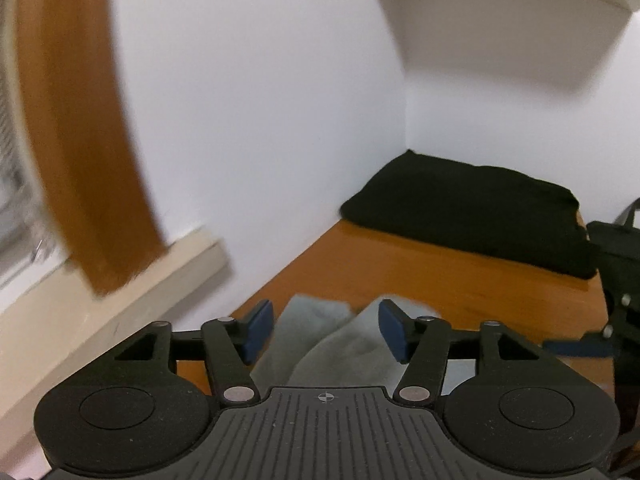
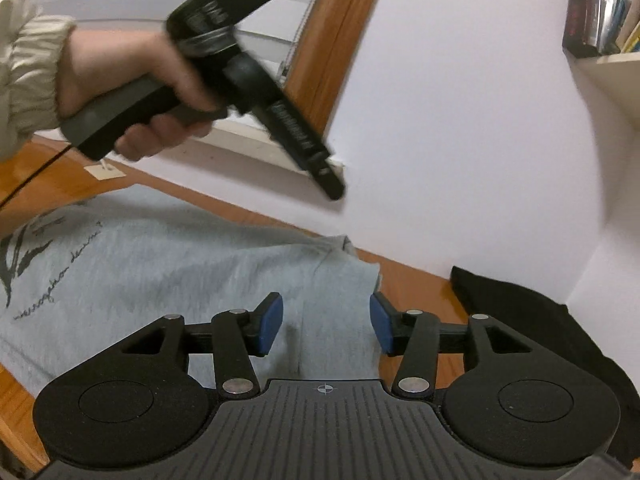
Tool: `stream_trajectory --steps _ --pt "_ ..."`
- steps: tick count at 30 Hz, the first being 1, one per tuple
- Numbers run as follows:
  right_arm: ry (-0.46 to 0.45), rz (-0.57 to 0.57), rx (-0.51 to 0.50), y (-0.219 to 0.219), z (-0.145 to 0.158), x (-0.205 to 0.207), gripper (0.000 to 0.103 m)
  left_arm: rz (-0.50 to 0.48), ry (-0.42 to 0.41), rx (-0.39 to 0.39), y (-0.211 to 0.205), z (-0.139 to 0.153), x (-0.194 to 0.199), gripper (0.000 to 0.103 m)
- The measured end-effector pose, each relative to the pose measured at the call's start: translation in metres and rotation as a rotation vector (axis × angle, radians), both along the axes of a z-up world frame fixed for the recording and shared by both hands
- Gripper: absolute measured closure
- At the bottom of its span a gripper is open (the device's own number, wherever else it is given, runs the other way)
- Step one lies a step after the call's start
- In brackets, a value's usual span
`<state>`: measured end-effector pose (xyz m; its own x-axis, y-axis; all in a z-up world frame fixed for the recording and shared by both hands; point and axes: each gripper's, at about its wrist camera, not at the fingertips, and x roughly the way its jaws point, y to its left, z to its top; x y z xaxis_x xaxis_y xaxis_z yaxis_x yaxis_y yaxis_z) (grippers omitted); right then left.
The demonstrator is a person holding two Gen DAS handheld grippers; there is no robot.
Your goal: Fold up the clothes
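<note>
1. Grey T-shirt [image 1: 320, 344] lies on the desk [image 1: 440, 280] beneath your left claw [image 1: 326, 330], which gapes wide and holds nothing; black folded clothes [image 1: 468, 216] sit beyond it.
2. Right view: your right claw [image 2: 326, 326], wide and empty, hovers over the shirt's sleeve [image 2: 340, 292], likely lining up a fold.

Two garments lie on one wooden table [image 2: 412, 280]: one grey shirt [image 2: 160, 256], spread across the left and centre of the right wrist view, and one folded black garment [image 1: 468, 216] at the right of the left wrist view. Two grippers show, the left gripper [image 1: 326, 330] and the right gripper [image 2: 326, 324], each with two blue pads, four pads in all. One hand [image 2: 132, 80] with one pale sleeve [image 2: 24, 76] sits at upper left. One window frame [image 2: 336, 40] stands behind it. One shelf [image 2: 612, 68] at upper right carries several books [image 2: 600, 4], too cropped to count.
</note>
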<state>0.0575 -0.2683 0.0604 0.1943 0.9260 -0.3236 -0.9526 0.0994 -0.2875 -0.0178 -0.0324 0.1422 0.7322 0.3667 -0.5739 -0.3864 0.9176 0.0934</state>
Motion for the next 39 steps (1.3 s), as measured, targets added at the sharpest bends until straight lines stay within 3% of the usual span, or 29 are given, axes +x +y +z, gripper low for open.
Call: stream_trajectory --steps 3,6,11,15,17,22,28,30,31,33,34,35,39 --pt "0.096 0.057 -0.07 0.003 -0.003 0.008 0.053 0.012 0.013 -0.02 0.013 -0.013 -0.024 0.038" --pt "0.097 0.026 -0.143 0.003 -0.02 0.017 0.054 0.012 0.025 -0.042 0.026 -0.03 -0.049 0.038" --pt "0.101 -0.01 -0.171 -0.003 -0.03 0.045 0.054 0.008 0.013 -0.093 0.045 -0.045 -0.072 0.038" --pt "-0.013 -0.045 -0.189 0.01 -0.024 0.049 0.054 -0.019 -0.005 -0.135 0.056 -0.051 -0.086 0.038" --pt "-0.027 -0.083 -0.202 0.023 -0.019 0.066 0.054 -0.035 -0.014 -0.158 0.06 -0.054 -0.09 0.038" --pt "-0.013 -0.161 -0.207 0.049 -0.01 0.11 0.054 -0.092 -0.023 -0.213 0.063 -0.059 -0.076 0.044" --pt "0.157 -0.23 -0.148 0.034 0.001 0.14 0.051 -0.124 0.0 -0.248 0.076 -0.066 -0.036 0.048" --pt "0.207 -0.26 -0.131 0.024 0.004 0.145 0.051 -0.15 -0.008 -0.283 0.079 -0.071 -0.032 0.053" --pt "0.228 -0.275 -0.12 0.02 0.005 0.147 0.051 -0.161 -0.017 -0.288 0.079 -0.072 -0.034 0.061" --pt "0.269 -0.3 -0.104 0.014 0.006 0.149 0.051 -0.176 -0.036 -0.307 0.079 -0.075 -0.038 0.078" --pt "0.29 -0.309 -0.1 0.015 0.005 0.15 0.05 -0.175 -0.041 -0.306 0.078 -0.076 -0.041 0.095" --pt "0.31 -0.317 -0.096 0.015 0.004 0.151 0.05 -0.164 -0.046 -0.287 0.077 -0.076 -0.044 0.101" --pt "0.398 -0.33 -0.079 0.021 0.0 0.158 0.051 -0.112 -0.088 -0.245 0.076 -0.062 -0.06 0.101"
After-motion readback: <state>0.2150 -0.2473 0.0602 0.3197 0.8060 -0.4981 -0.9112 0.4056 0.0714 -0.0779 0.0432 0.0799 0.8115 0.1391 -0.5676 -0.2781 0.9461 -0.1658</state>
